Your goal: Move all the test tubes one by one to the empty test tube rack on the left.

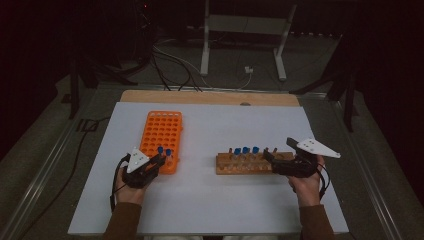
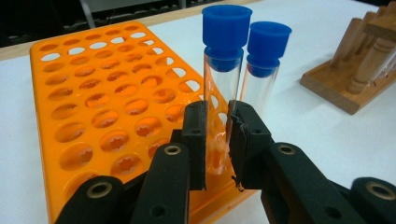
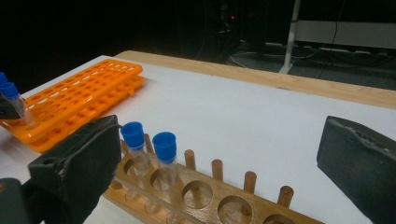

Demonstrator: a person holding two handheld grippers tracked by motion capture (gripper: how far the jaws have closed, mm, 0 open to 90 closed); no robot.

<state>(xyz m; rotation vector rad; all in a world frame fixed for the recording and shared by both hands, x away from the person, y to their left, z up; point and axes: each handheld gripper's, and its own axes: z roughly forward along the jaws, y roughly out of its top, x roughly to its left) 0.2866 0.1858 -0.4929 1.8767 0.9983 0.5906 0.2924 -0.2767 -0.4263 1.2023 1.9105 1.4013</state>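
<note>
1. Tubes are moving from the wooden rack (image 1: 248,164) to the orange rack (image 1: 161,135). 2 tubes with blue caps stand at the orange rack's near corner.
2. The left gripper (image 2: 218,140) is squeezed shut on the nearer tube (image 2: 222,88), which stands in its hole.
3. The right gripper (image 3: 219,163) is wide open, holding nothing, at the wooden rack's end.
4. About 3 blue-capped tubes (image 1: 245,151) wait there.
5. The high view is too small and dim for a sure count.
</note>
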